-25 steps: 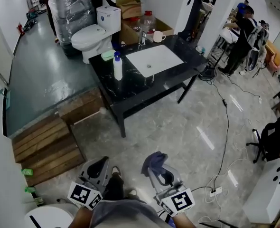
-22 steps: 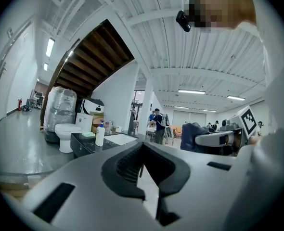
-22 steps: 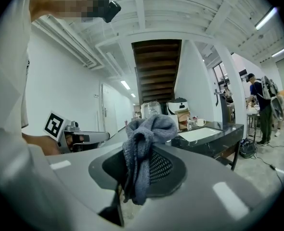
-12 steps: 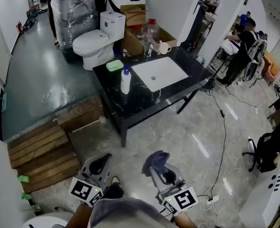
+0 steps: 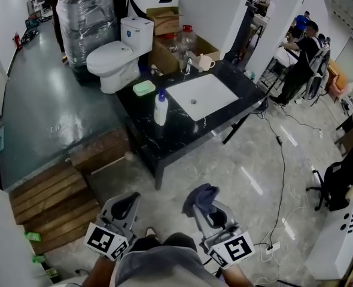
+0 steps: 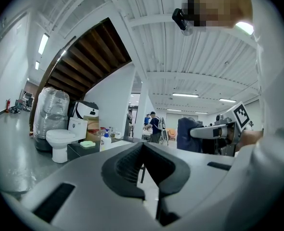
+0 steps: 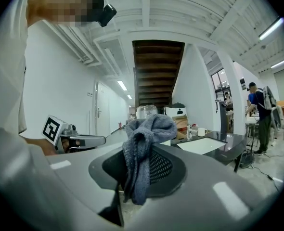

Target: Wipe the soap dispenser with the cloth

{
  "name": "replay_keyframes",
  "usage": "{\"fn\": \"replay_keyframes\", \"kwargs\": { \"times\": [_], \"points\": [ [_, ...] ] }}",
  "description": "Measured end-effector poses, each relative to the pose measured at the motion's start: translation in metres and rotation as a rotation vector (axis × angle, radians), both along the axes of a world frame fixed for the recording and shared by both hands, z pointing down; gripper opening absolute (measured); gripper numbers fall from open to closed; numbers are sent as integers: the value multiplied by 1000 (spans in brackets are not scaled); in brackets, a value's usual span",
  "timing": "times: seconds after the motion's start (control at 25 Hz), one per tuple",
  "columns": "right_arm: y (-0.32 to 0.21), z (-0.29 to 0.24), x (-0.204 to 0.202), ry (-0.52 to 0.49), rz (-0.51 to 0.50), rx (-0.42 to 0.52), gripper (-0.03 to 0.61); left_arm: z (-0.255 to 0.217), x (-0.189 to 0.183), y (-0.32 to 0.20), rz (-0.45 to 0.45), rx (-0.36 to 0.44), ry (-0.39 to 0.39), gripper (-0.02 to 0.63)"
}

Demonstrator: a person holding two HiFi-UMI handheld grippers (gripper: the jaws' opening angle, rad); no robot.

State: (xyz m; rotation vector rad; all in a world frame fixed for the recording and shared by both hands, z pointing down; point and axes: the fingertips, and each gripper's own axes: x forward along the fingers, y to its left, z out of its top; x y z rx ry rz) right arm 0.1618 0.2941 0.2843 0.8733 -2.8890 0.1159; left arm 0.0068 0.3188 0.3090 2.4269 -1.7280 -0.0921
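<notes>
In the head view, the soap dispenser is seen upright on the black tabletop above the middle of the frame. It is placed just left of the white sink and below a green soap dish. The left gripper and right gripper are held near the bottom edge, well apart from the tabletop. A blue-grey cloth is carried at the right gripper's tip.

In the left gripper view, the fingers are shown closed together with nothing between them. The soap dispenser is visible far off at centre left.

In the right gripper view, the fingers are clamped on the cloth, which is bunched above them and hangs down between them. The tabletop is seen at the right.
</notes>
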Motion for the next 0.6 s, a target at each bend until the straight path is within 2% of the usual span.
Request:
{"fn": "replay_keyframes", "kwargs": {
  "times": [0.36,0.6],
  "points": [
    [-23,3,0,3,48,-18,72,10,-11,-21,29,-17,3,6],
    [-53,7,-8,-2,41,-32,72,11,-15,-52,45,-24,-12,6]
  ]
}}
